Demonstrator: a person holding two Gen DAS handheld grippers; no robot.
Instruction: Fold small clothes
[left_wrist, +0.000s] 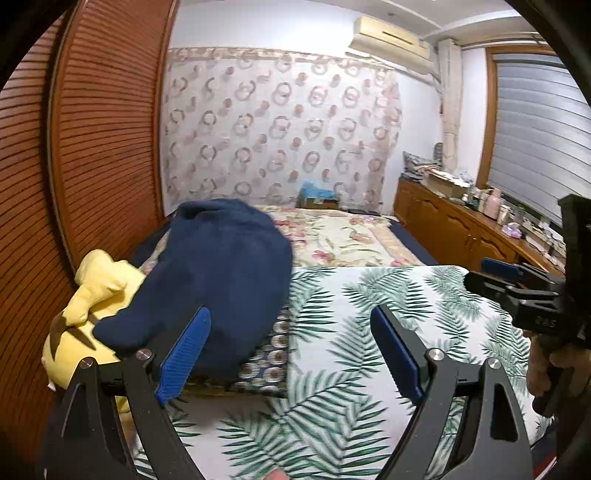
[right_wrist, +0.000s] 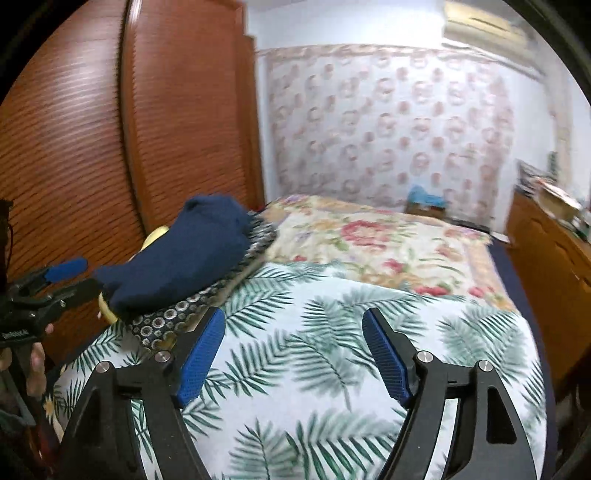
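Observation:
A navy blue garment (left_wrist: 221, 273) lies bunched on a dark cloth with a ring pattern (left_wrist: 271, 356), at the left of the palm-leaf bedspread (left_wrist: 369, 314). My left gripper (left_wrist: 290, 321) is open and holds nothing; its left pad (left_wrist: 183, 354) is just in front of the garment's near edge. My right gripper (left_wrist: 487, 274) hovers at the right over the bedspread. In the right wrist view the right gripper (right_wrist: 293, 317) is open over bare leaf print, with the navy garment (right_wrist: 184, 258) up to its left. The left gripper (right_wrist: 74, 278) shows at the left edge, its jaws apart.
A yellow soft item (left_wrist: 99, 284) sits behind the navy garment, against the slatted wooden wardrobe doors (left_wrist: 103, 129). A floral quilt (left_wrist: 343, 236) covers the far bed. A wooden cabinet (left_wrist: 454, 225) cluttered with small items runs along the right wall under a window blind (left_wrist: 535, 122).

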